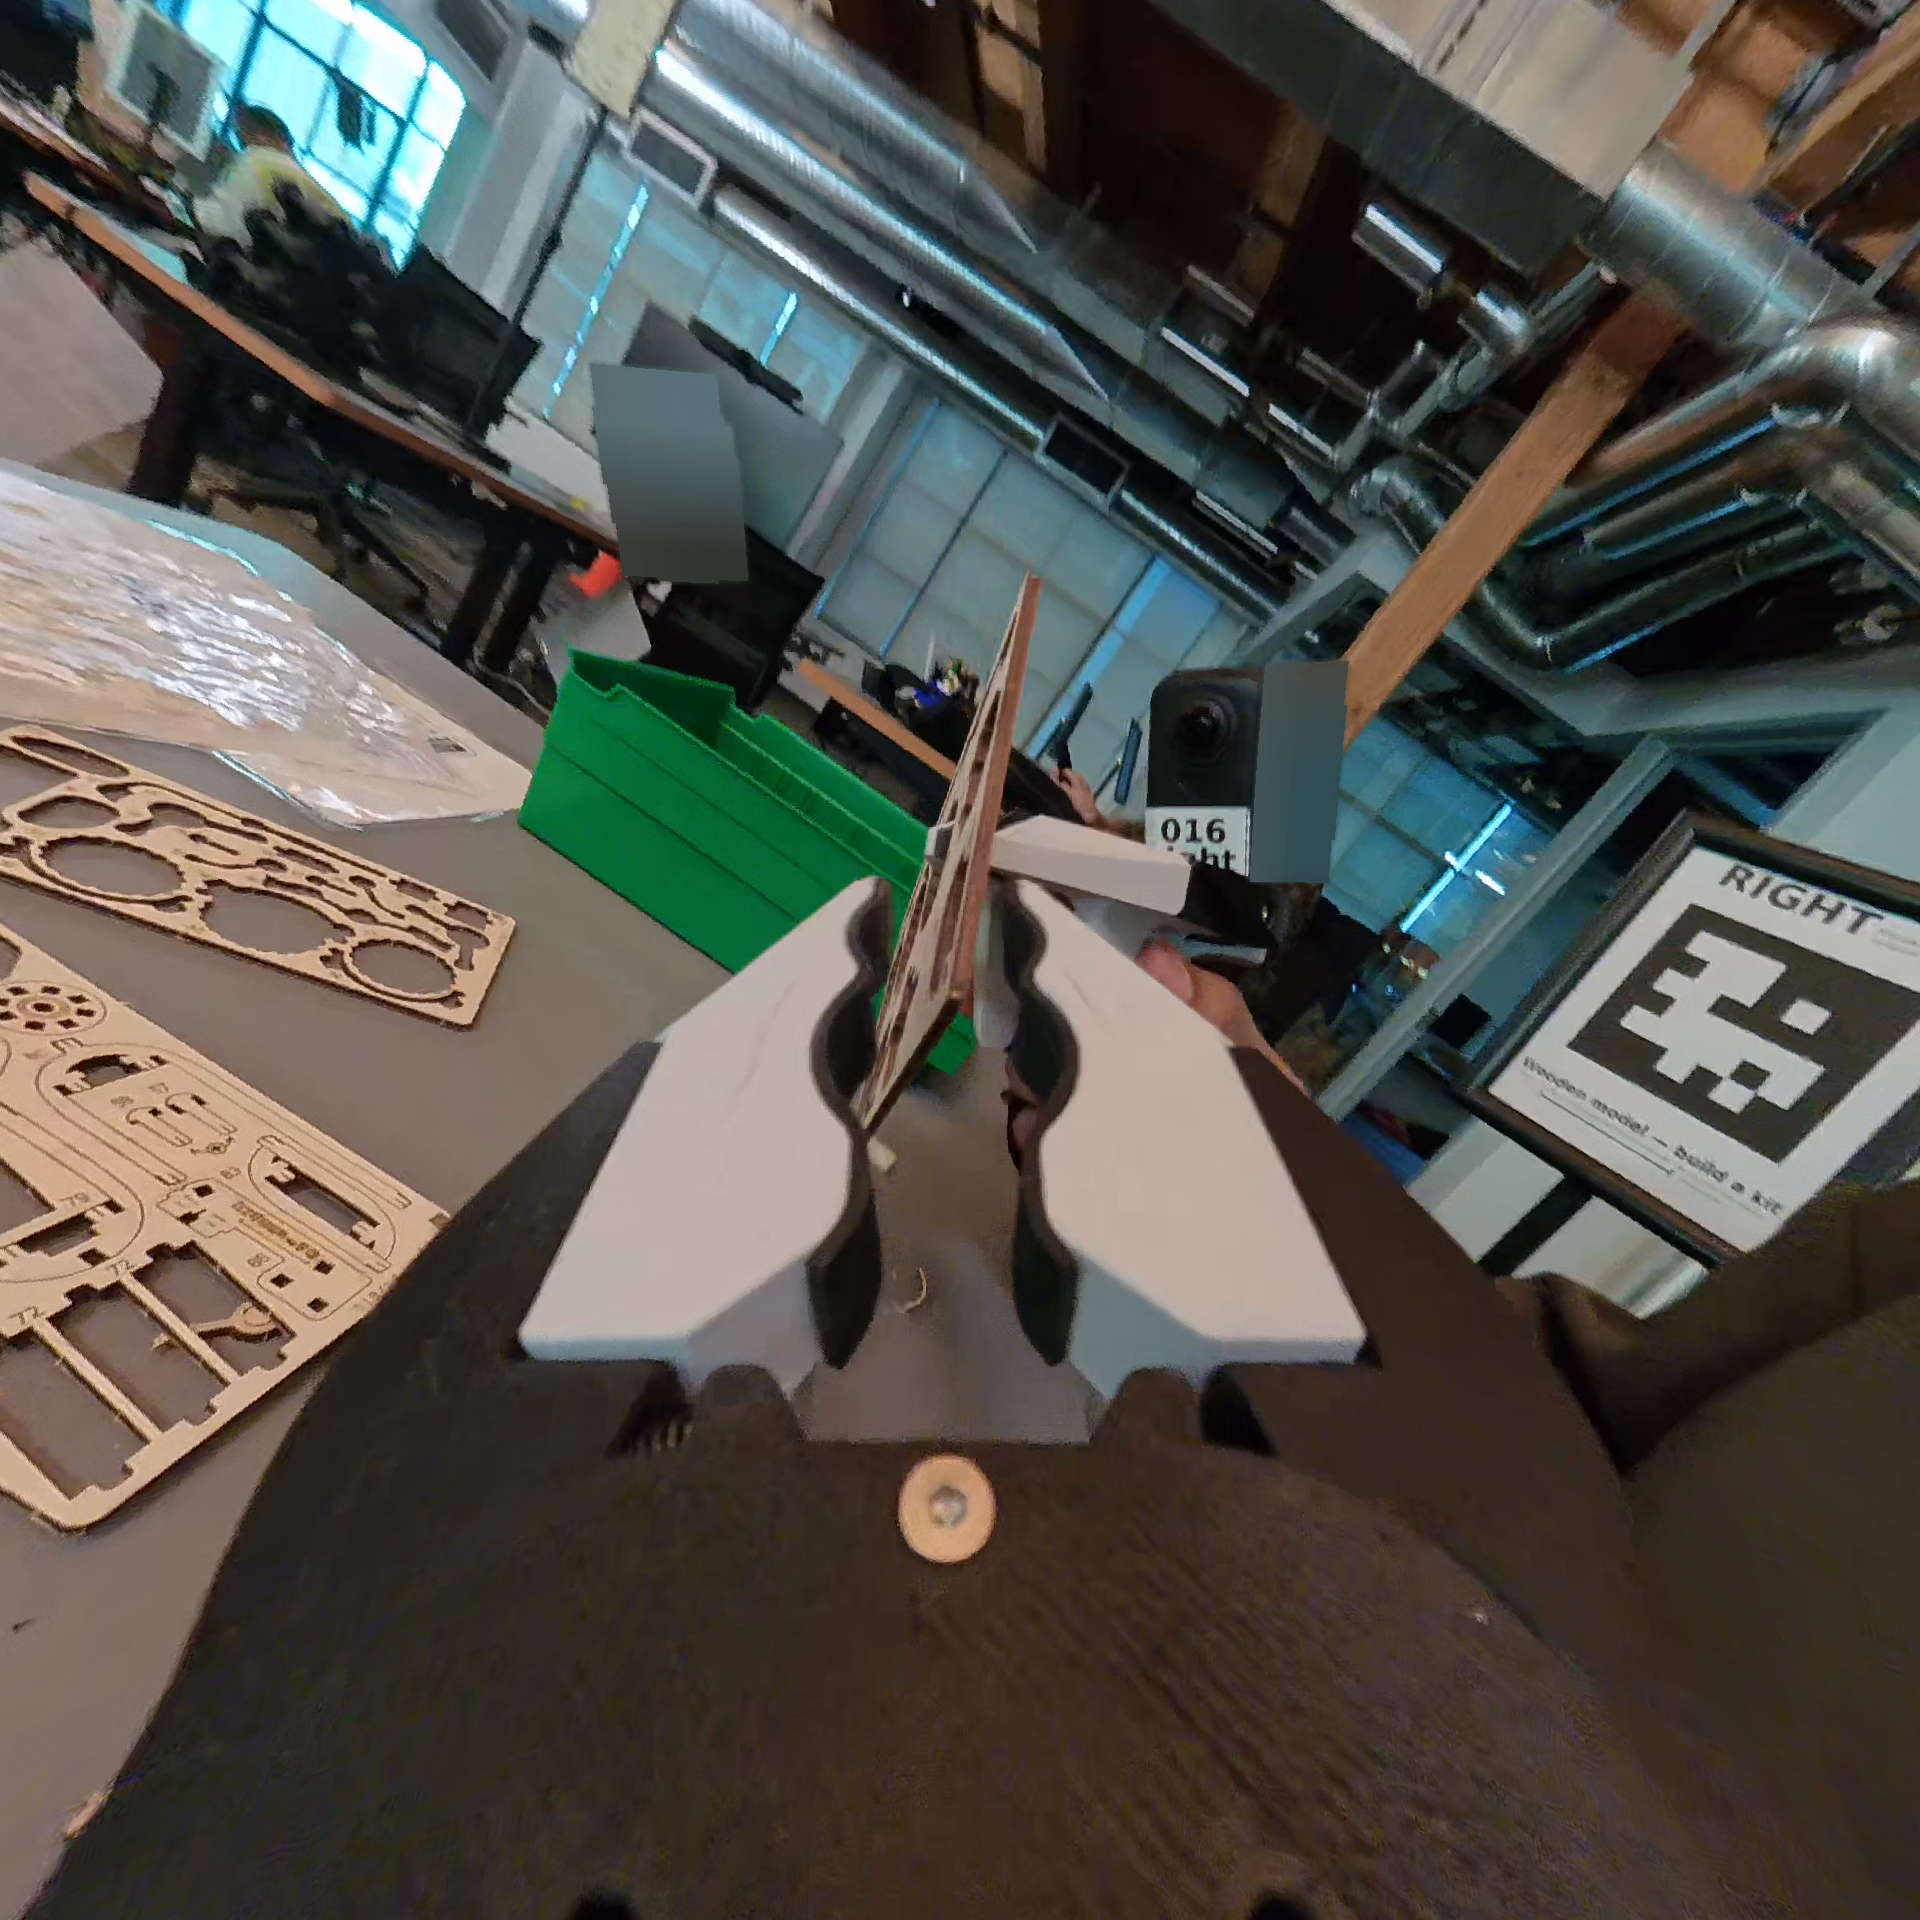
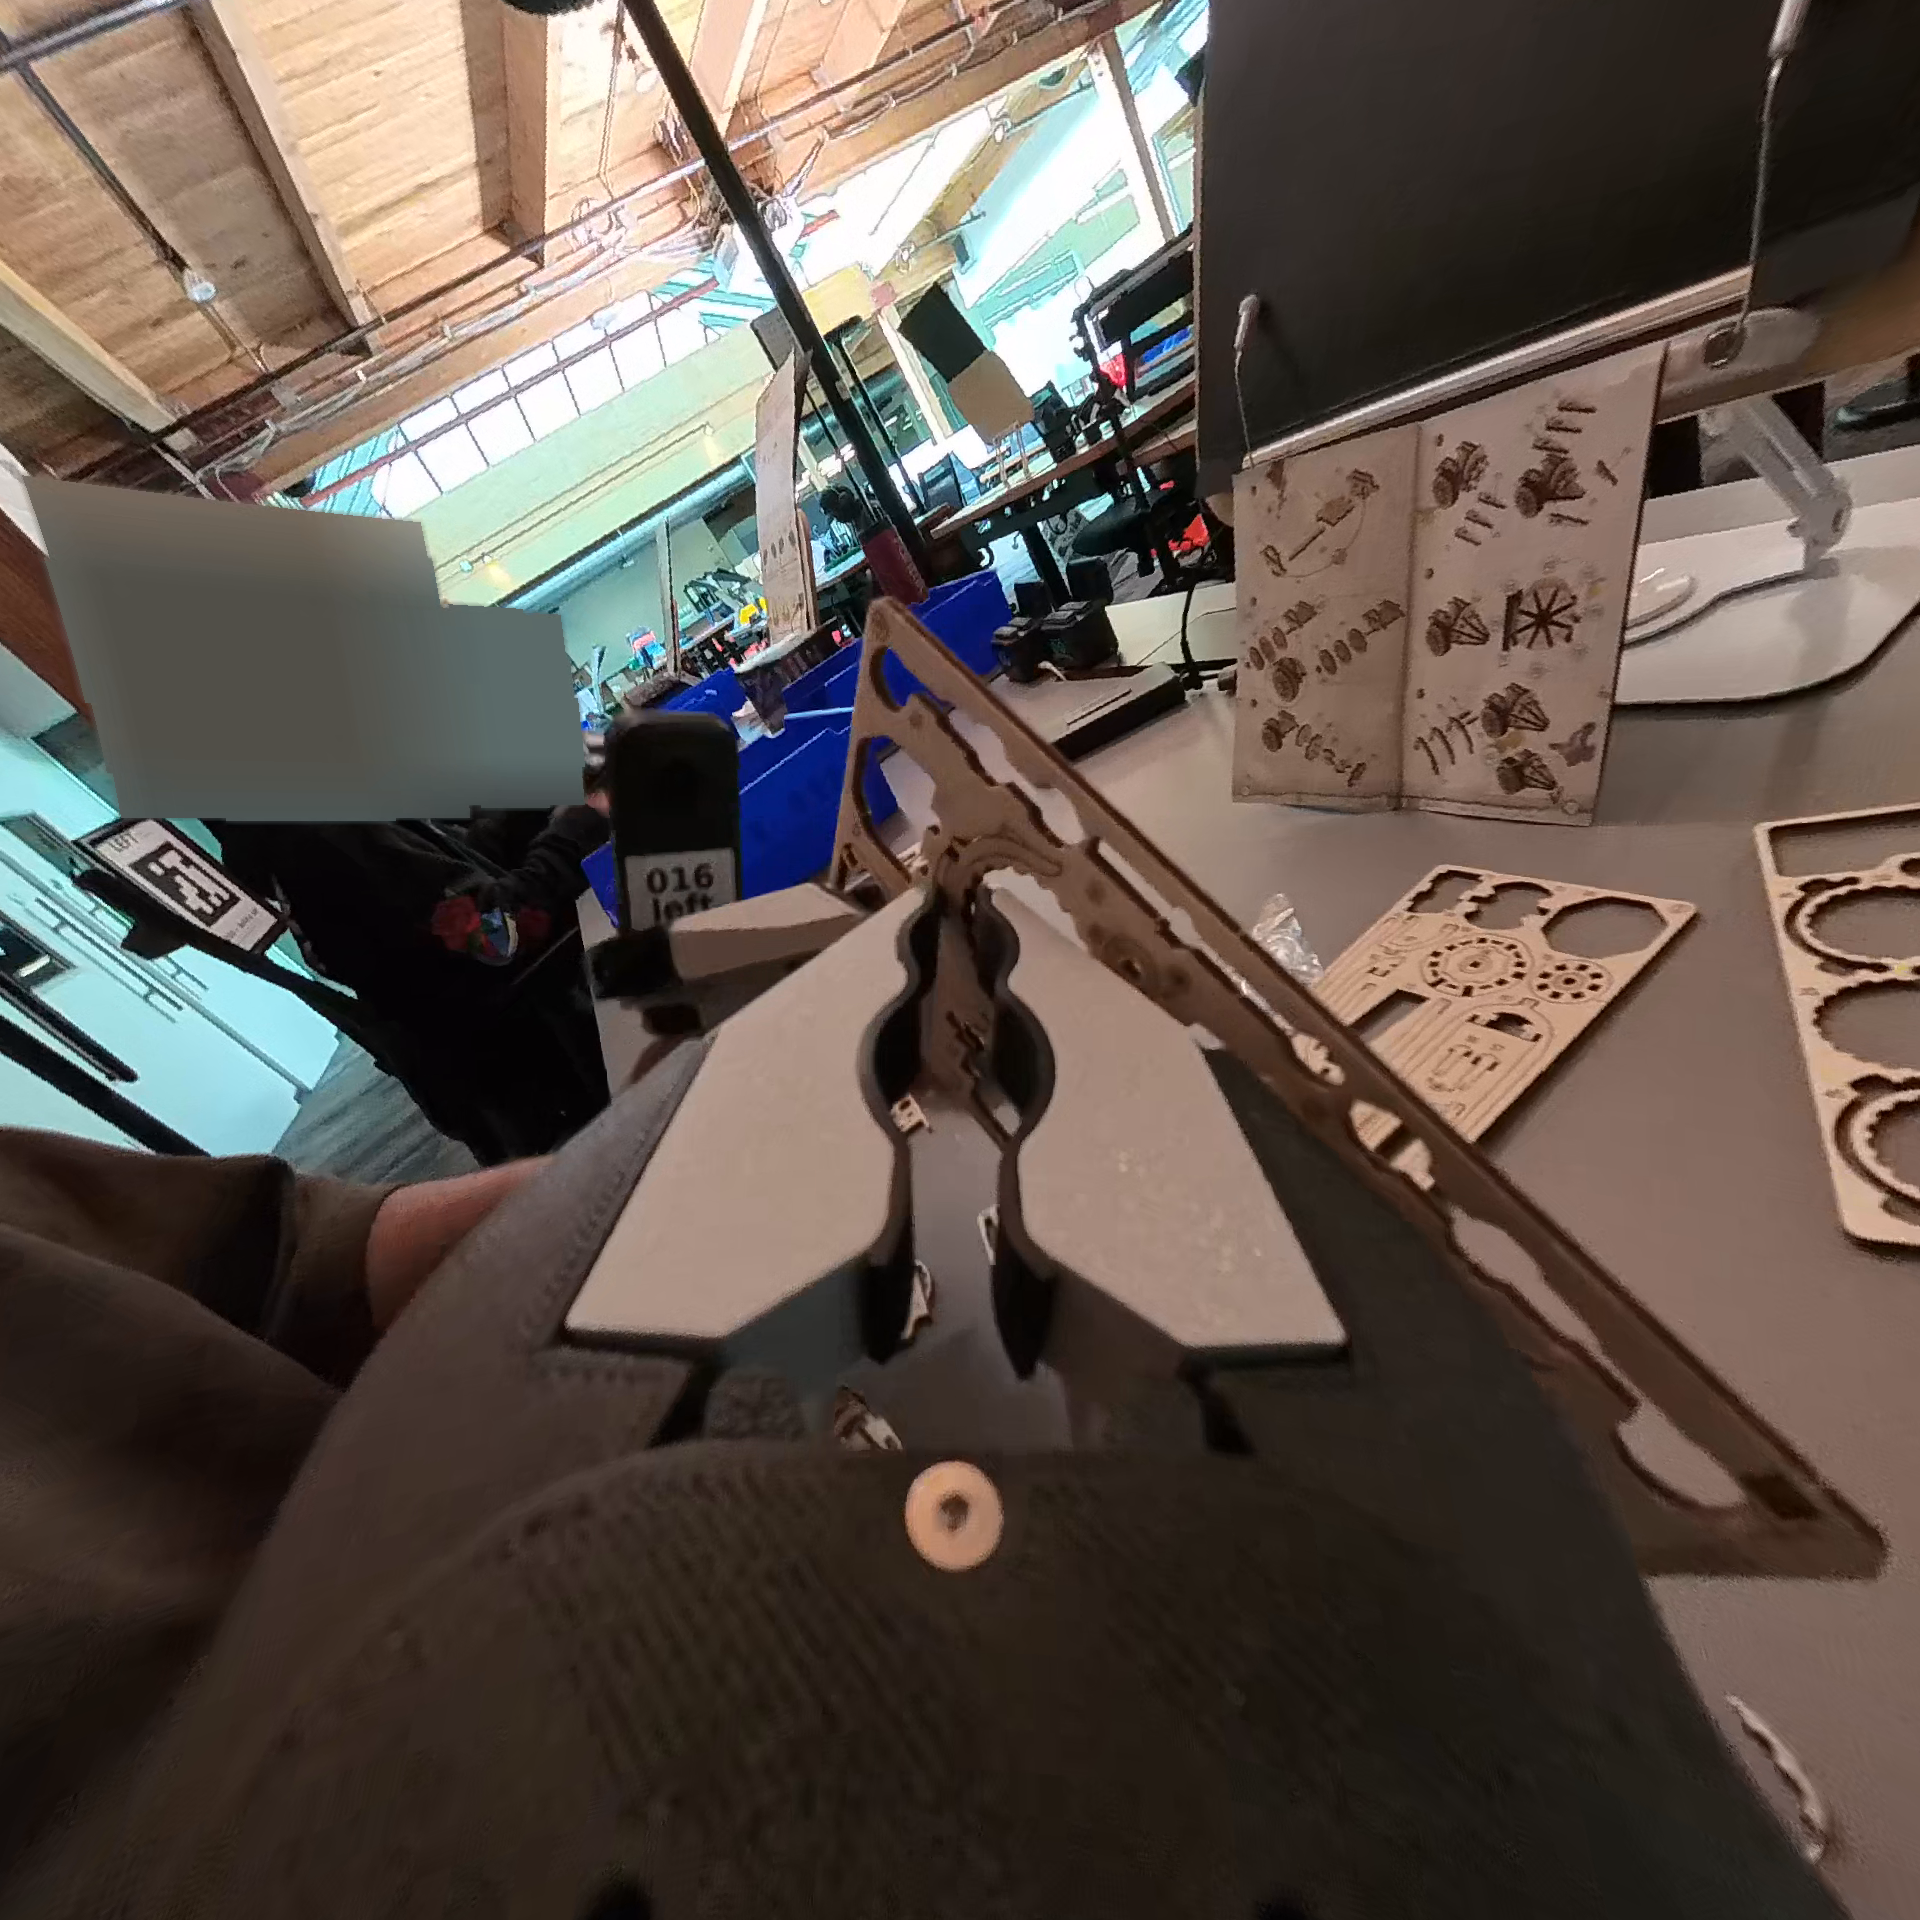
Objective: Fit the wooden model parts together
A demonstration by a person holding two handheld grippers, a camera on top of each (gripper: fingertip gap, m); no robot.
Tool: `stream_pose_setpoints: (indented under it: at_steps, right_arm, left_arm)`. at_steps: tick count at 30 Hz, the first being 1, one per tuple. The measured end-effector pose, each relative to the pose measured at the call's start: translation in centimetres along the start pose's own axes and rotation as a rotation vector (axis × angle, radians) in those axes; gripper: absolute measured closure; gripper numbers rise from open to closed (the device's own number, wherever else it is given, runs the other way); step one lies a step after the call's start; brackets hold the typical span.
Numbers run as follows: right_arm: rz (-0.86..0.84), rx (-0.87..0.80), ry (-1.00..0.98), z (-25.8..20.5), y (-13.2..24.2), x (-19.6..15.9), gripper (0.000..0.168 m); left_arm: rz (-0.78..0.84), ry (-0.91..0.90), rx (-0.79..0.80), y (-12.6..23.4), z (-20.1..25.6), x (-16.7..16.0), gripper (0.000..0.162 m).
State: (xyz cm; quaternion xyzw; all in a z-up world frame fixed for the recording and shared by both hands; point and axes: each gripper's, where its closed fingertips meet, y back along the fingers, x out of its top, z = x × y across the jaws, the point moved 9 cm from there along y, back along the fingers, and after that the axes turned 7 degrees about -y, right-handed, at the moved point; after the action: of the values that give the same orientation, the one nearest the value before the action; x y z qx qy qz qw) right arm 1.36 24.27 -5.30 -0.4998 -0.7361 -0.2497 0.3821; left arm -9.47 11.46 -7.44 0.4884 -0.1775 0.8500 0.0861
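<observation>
A thin laser-cut wooden sheet [image 2: 1143, 935] with parts still in it is held up above the grey table [image 2: 1299, 831]. My right gripper [image 2: 961, 920] is shut on it, with both pads pressing on a part near the sheet's middle. In the left wrist view the same sheet [image 1: 992, 748] stands edge-on between the fingers of my left gripper [image 1: 948, 914]. That gripper is open, with a clear gap between the sheet and the right-hand pad. The right gripper's finger [image 1: 1091, 862] clamps the sheet just beyond my left fingertips. The left gripper's finger [image 2: 758, 925] shows beside the sheet in the right wrist view.
More wooden part sheets lie flat on the table [image 1: 260, 883] [image 1: 156, 1247] [image 2: 1486, 987] [image 2: 1849, 1018]. A green bin [image 1: 675, 800] and a plastic bag [image 1: 156, 623] sit behind them. A standing instruction sheet [image 2: 1434, 603], blue bins [image 2: 790, 779] and a person in dark clothes [image 2: 447, 935] are nearby. Less than 4 cm separates the two grippers' tips.
</observation>
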Motion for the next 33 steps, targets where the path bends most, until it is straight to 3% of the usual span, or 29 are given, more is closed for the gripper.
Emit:
stream_pose_setpoints:
  at_steps: [3, 4, 5, 6, 20, 33]
  right_arm:
    - [-0.098, -0.028, 0.048, 0.1, -0.1, -0.3, 0.164]
    - [-0.117, -0.042, 0.068, 0.1, -0.2, -0.4, 0.164]
    - [-0.124, -0.051, 0.085, 0.1, -0.2, -0.4, 0.164]
    - [-0.128, -0.055, 0.094, 0.1, -0.3, -0.5, 0.164]
    - [-0.095, -0.065, 0.045, 0.9, 0.1, -1.2, 0.165]
    - [-0.038, -0.146, 0.093, 0.7, -0.1, -2.2, 0.165]
  left_arm:
    - [-0.115, -0.017, -0.014, -0.4, -0.2, 0.4, 0.131]
    - [-0.153, -0.038, -0.01, -0.4, -0.2, 0.4, 0.136]
    - [-0.196, -0.062, 0.0, -0.5, -0.2, 0.3, 0.155]
    - [-0.22, -0.09, 0.026, -0.5, -0.2, 0.1, 0.162]
    - [-0.193, -0.266, 0.147, -0.9, 0.6, -1.4, 0.161]
    - [-0.175, -0.255, 0.183, -0.8, 0.4, -2.0, 0.161]
